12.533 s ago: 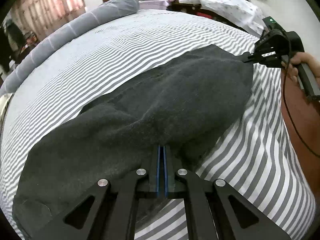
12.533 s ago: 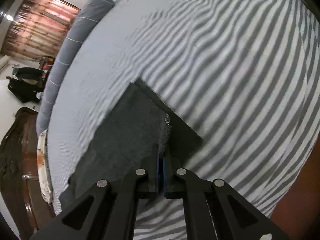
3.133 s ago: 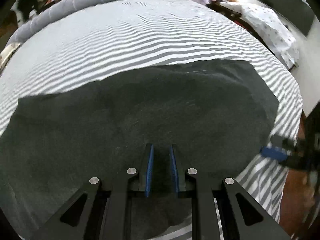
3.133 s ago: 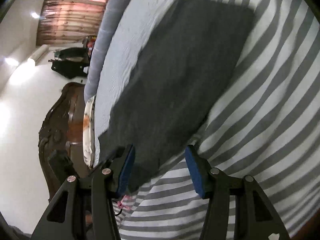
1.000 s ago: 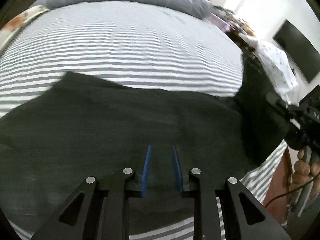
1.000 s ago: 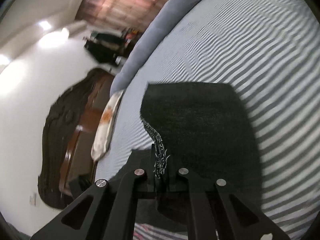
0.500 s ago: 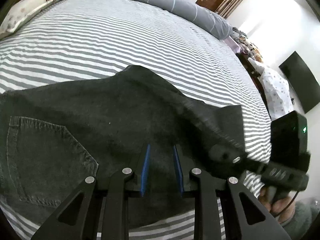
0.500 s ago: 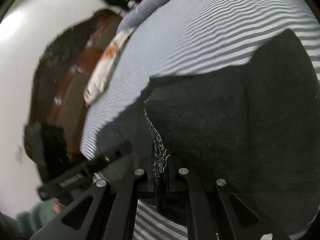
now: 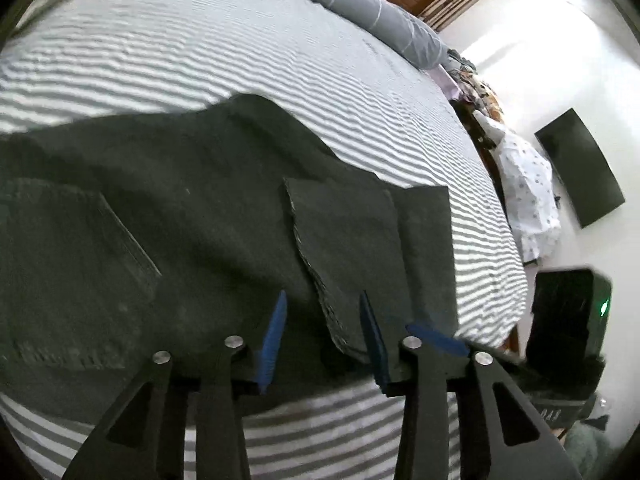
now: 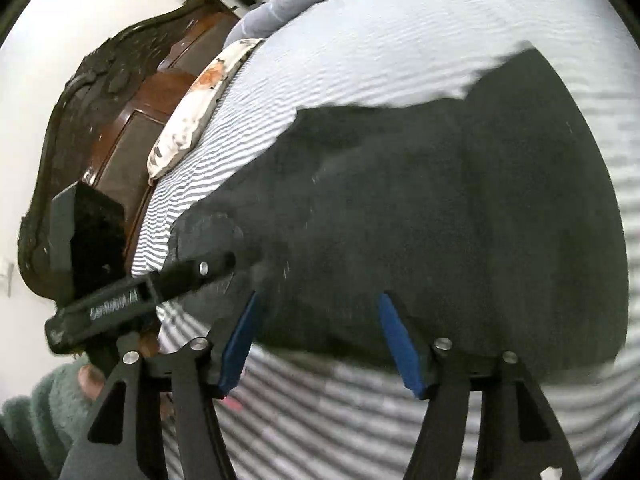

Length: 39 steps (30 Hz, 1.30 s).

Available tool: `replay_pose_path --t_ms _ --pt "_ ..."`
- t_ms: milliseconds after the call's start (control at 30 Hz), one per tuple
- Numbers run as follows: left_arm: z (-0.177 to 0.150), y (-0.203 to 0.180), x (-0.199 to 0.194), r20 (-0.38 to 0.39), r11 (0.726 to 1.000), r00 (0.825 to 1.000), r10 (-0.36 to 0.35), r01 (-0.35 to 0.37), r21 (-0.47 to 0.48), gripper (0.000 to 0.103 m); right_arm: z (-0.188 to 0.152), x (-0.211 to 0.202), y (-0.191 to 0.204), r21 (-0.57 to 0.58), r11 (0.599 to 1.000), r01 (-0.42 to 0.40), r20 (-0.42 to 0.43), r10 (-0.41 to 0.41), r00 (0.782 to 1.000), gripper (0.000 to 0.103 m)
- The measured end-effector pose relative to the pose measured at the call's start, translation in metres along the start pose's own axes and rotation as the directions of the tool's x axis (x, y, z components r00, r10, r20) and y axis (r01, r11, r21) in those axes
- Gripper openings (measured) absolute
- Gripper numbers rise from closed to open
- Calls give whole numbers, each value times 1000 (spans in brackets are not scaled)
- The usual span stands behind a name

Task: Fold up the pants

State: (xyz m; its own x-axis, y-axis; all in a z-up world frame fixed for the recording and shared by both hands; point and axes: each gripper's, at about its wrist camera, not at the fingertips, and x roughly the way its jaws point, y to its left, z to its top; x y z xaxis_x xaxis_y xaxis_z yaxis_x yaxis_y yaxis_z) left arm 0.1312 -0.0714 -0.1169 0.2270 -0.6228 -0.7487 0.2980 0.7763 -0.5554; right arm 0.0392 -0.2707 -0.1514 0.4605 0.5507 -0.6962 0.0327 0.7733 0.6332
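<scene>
Blue pads of the left tool (image 9: 322,336) stand apart, having just opened, over the near edge of the dark pants (image 9: 192,216) with nothing pinched. At lower centre of its own view, the right tool (image 10: 316,344) has also just spread wide, gripping nothing. Folded, the pants lie across the striped bed (image 9: 208,44), a hem flap at centre right.

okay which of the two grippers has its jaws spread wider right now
The right gripper: its blue pads stand far apart over the near edge of the pants, gripping nothing. The left gripper has just been opening too, but its gap is narrower.
</scene>
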Motion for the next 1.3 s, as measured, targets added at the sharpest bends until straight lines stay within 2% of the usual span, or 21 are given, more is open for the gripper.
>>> replay_pose_path --t_ms 133,267,400,433,500,567,667,733,833,900,933,967,1033,1167,1300 --pt "-4 -3 13 -47 1000 999 -6 6 -16 45 -22 5 -13 83 996 -15 -38 19 999 61" --pt "-3 -1 35 -118 997 993 -30 22 -74 45 -21 11 -14 93 995 -28 -66 34 997 61" --pt "-4 -2 50 -145 992 987 -70 53 -118 45 -20 17 -32 189 981 -33 -63 46 997 62" --pt "-3 -5 52 -147 992 987 -62 46 -115 43 -19 17 -36 220 975 -36 -50 48 998 62" --pt "-2 -11 55 -152 996 988 -37 24 -85 27 -18 12 -50 281 959 -45 -9 49 999 62" --pt "-4 -16 53 -150 998 989 -10 1 -59 17 -17 3 -62 332 942 -42 38 32 999 62" --pt "-7 -17 48 -130 999 991 10 -16 -50 11 -16 -9 -78 410 911 -53 103 12 995 61" --pt "-7 -20 43 -112 999 993 25 -30 -38 9 -16 -18 -87 452 892 5 121 -67 990 61" --pt "-5 -26 39 -96 999 995 39 -41 -14 8 -15 -35 -102 512 858 34 155 -131 979 60" --pt "-3 -26 39 -93 999 995 41 -43 -11 8 -14 -45 -108 529 847 49 174 -165 971 58" --pt "-3 -26 39 -96 999 994 42 -43 -8 8 -13 -49 -112 532 845 52 181 -174 968 51" --pt "-1 -27 40 -97 999 994 47 -47 -1 8 -13 -52 -114 531 844 69 180 -193 965 36" --pt "-1 -33 40 -85 997 994 71 -68 43 8 -13 -58 -118 524 845 110 176 -234 956 20" --pt "-6 -37 51 -89 984 986 143 -132 120 8 -10 -56 -120 512 847 144 153 -255 955 19" --pt "-12 -22 60 -108 980 978 179 -167 111 8 -6 -45 -120 494 843 213 59 -277 959 27"
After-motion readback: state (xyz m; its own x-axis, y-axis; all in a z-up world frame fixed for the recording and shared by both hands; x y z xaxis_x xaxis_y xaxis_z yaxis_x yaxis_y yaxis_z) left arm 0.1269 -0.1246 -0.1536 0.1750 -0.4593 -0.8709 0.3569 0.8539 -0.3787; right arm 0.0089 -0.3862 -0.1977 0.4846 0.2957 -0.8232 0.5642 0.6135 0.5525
